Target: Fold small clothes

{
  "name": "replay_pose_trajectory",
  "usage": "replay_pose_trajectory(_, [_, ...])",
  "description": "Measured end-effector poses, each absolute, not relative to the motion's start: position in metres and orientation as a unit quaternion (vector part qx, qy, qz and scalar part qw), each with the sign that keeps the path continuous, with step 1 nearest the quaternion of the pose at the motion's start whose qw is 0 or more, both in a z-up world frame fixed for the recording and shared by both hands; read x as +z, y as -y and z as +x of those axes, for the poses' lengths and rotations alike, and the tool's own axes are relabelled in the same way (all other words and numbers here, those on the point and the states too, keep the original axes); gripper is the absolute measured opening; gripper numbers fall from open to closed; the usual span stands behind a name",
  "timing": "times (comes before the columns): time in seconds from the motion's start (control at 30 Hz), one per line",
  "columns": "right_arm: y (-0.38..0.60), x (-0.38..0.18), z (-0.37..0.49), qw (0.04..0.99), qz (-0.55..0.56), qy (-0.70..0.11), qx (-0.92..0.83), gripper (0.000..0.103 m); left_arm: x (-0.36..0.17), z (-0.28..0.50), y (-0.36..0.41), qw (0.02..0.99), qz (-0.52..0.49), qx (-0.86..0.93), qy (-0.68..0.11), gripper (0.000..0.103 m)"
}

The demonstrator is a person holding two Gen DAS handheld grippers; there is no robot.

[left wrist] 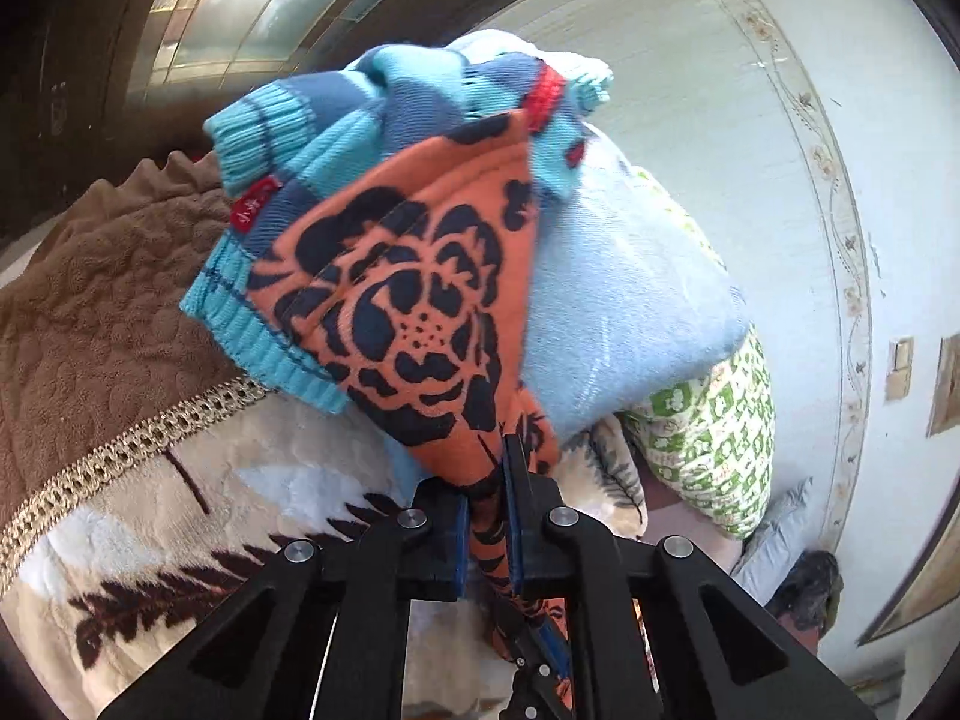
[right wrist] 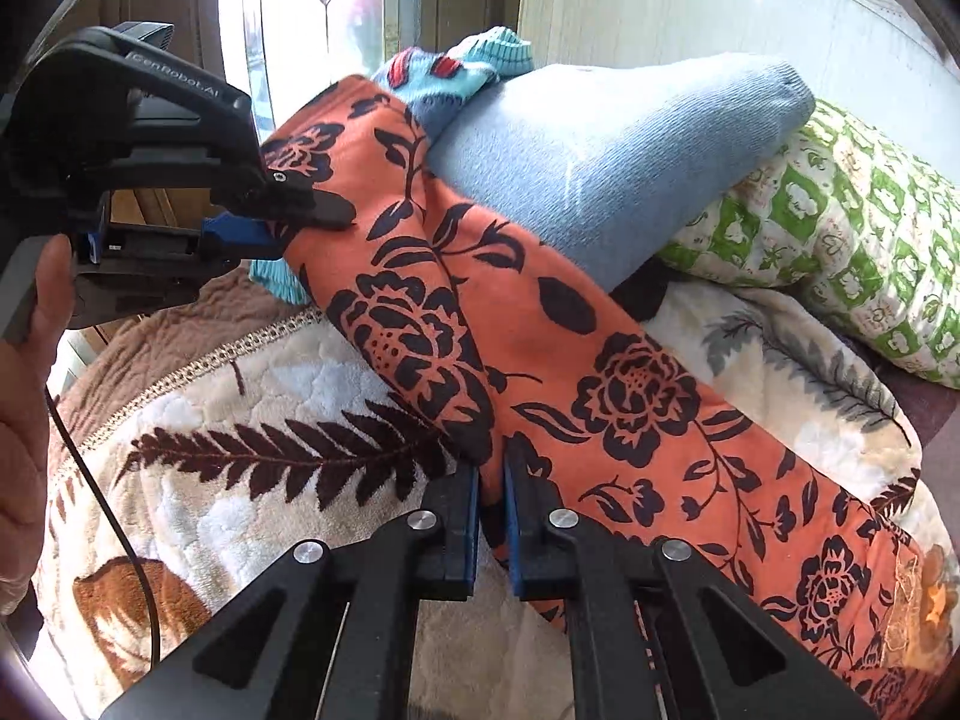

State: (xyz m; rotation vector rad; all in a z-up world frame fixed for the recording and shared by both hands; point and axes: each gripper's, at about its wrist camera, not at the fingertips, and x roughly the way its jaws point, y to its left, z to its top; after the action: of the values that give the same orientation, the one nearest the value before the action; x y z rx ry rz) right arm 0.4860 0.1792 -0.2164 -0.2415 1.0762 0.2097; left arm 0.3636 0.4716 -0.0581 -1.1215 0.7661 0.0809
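An orange garment with a dark flower print [left wrist: 408, 312] is stretched over the bed. My left gripper [left wrist: 489, 480] is shut on one end of it, the cloth pinched between the blue pads. In the right wrist view the same garment [right wrist: 570, 372] runs diagonally, and my right gripper [right wrist: 492, 498] is shut on its edge near the middle. The left gripper [right wrist: 282, 228] shows at the upper left, clamped on the far end and held by a hand [right wrist: 24, 420]. A blue striped knit sweater [left wrist: 336, 114] lies under the garment's far end.
A folded light-blue cloth [right wrist: 600, 144] and a green-patterned pillow [right wrist: 840, 228] lie just beyond the garment. A cream blanket with brown leaf print [right wrist: 240, 480] covers the bed, and a brown quilted blanket [left wrist: 90, 300] lies to the left. A white wall stands behind.
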Motion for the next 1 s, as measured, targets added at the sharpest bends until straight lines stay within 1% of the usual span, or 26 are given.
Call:
replay_pose_trajectory(0.1, [-0.154, -0.186, 0.465, 0.862, -0.068, -0.494, 0.094, 0.006, -0.021, 0.359, -0.435, 0.803, -0.485, 0.018, -0.347, 0.008])
replay_pose_trajectory(0.2, [-0.12, -0.154, 0.436, 0.875, -0.008, -0.477, 0.081, 0.006, 0.013, 0.358, -0.381, 0.824, -0.445, -0.013, -0.351, 0.008])
replay_pose_trajectory(0.3, [-0.071, -0.125, 0.403, 0.883, 0.05, -0.463, 0.057, 0.006, 0.035, 0.367, -0.308, 0.836, -0.407, -0.056, -0.362, 0.008])
replay_pose_trajectory(0.4, [-0.006, -0.111, 0.358, 0.883, 0.116, -0.454, 0.015, 0.007, 0.04, 0.389, -0.22, 0.837, -0.367, -0.105, -0.391, 0.008])
replay_pose_trajectory(0.53, [0.092, -0.119, 0.285, 0.858, 0.235, -0.452, -0.055, 0.007, 0.014, 0.416, -0.087, 0.826, -0.294, -0.162, -0.453, 0.008])
replay_pose_trajectory(0.67, [0.167, -0.147, 0.215, 0.814, 0.312, -0.474, -0.12, 0.008, -0.038, 0.436, 0.039, 0.79, -0.22, -0.192, -0.539, 0.008])
replay_pose_trajectory(0.7, [0.181, -0.153, 0.2, 0.805, 0.327, -0.477, -0.133, 0.011, -0.051, 0.437, 0.064, 0.781, -0.203, -0.193, -0.558, 0.008])
replay_pose_trajectory(0.73, [0.192, -0.157, 0.187, 0.798, 0.336, -0.479, -0.14, 0.011, -0.062, 0.435, 0.084, 0.774, -0.187, -0.194, -0.574, 0.008])
replay_pose_trajectory(0.8, [0.211, -0.159, 0.165, 0.79, 0.352, -0.478, -0.149, 0.011, -0.078, 0.434, 0.113, 0.761, -0.163, -0.196, -0.597, 0.008])
replay_pose_trajectory(0.87, [0.226, -0.156, 0.15, 0.79, 0.362, -0.471, -0.15, 0.011, -0.082, 0.436, 0.126, 0.752, -0.157, -0.2, -0.608, 0.009])
replay_pose_trajectory(0.97, [0.243, -0.147, 0.135, 0.795, 0.371, -0.452, -0.161, 0.011, -0.074, 0.434, 0.115, 0.751, -0.17, -0.208, -0.603, 0.013])
replay_pose_trajectory(1.0, [0.249, -0.143, 0.132, 0.796, 0.376, -0.443, -0.168, 0.012, -0.069, 0.426, 0.103, 0.752, -0.182, -0.21, -0.598, 0.017])
